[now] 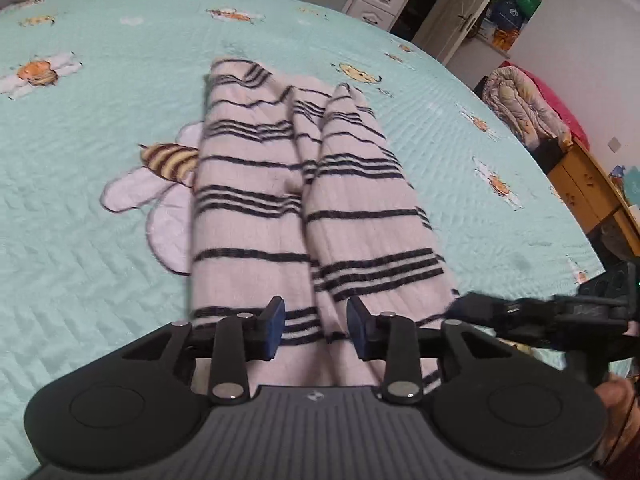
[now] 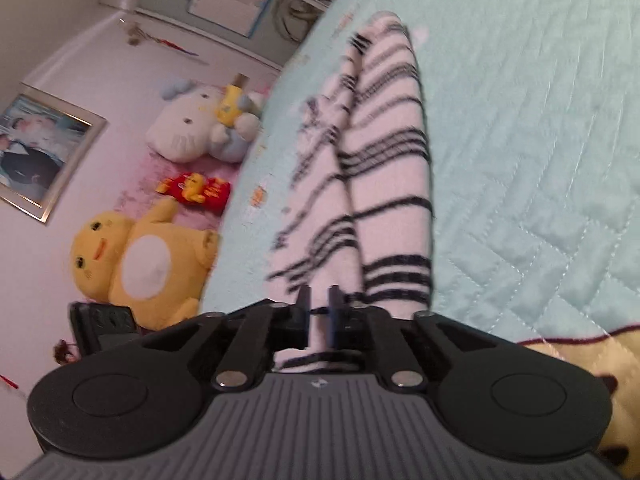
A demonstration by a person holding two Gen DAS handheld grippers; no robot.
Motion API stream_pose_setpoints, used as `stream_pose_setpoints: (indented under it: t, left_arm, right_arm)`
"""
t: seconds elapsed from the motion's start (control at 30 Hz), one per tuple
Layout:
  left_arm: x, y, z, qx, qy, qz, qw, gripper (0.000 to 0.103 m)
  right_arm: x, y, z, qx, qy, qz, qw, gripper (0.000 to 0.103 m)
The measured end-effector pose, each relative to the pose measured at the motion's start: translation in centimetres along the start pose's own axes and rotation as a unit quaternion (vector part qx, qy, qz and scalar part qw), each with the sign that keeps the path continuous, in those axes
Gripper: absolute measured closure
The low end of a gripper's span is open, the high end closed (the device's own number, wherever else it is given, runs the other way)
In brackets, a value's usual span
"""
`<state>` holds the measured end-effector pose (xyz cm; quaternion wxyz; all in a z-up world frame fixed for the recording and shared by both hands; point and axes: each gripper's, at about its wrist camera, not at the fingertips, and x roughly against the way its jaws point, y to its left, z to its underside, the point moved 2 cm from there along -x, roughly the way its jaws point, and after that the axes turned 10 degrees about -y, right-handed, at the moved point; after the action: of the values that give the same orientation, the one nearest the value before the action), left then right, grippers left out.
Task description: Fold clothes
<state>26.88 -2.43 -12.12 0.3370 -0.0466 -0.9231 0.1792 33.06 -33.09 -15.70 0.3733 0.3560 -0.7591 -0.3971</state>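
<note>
A pale pink garment with dark stripes (image 1: 256, 220) lies lengthwise on the mint quilted bed cover (image 1: 100, 240), folded into two long rolls side by side. My left gripper (image 1: 316, 320) hovers over its near end, open, with cloth under the gap and the blue pads clear of it. My right gripper (image 1: 472, 308) reaches in from the right to the garment's near corner. In the right wrist view the striped garment (image 2: 392, 168) runs away from my right gripper (image 2: 319, 308), whose jaws stand narrow, pinching a fold of the cloth. The image there is blurred.
Plush toys, one yellow (image 2: 136, 260) and one white (image 2: 192, 124), sit beyond the bed's far side by the wall. White drawers (image 1: 380, 0), a door, a wooden cabinet (image 1: 588, 188) and a heap of bedding (image 1: 520, 104) flank the bed's right side.
</note>
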Motion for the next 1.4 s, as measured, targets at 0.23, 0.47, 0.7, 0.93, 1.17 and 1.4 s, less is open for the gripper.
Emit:
stream_pose_setpoints:
  t: [0.23, 0.47, 0.7, 0.93, 1.17, 1.4]
  left_arm:
    - [-1.0, 1.2, 1.3, -0.002, 0.012, -0.041, 0.9991, 0.070]
    - [1.7, 0.4, 0.6, -0.001, -0.011, -0.026, 0.9996, 0.067]
    - [0.9, 0.8, 2.5, -0.010, 0.011, -0.042, 0.9990, 0.065]
    - [1.6, -1.4, 0.7, -0.067, -0.005, -0.060, 0.9959, 0.065]
    - [-2.2, -3.3, -0.4, -0.136, 0.005, -0.086, 0.9869, 0.064]
    - [-3.3, -2.4, 0.3, -0.143, 0.013, -0.091, 0.9854, 0.062]
  right_arm:
    - [-0.5, -3.0, 0.7, -0.002, 0.011, 0.034, 0.999, 0.103]
    - [1.7, -0.1, 0.5, 0.000, -0.008, 0.010, 1.000, 0.085]
    - [1.5, -1.0, 3.0, 0.014, 0.023, 0.030, 0.999, 0.092]
    - [2.3, 0.3, 1.9, -0.006, 0.003, -0.004, 1.000, 0.080]
    - [-3.3, 2.0, -0.7, 0.035, 0.017, -0.012, 0.999, 0.080]
    - [-6.2, -0.9, -0.2, 0.046, 0.049, 0.013, 0.998, 0.103]
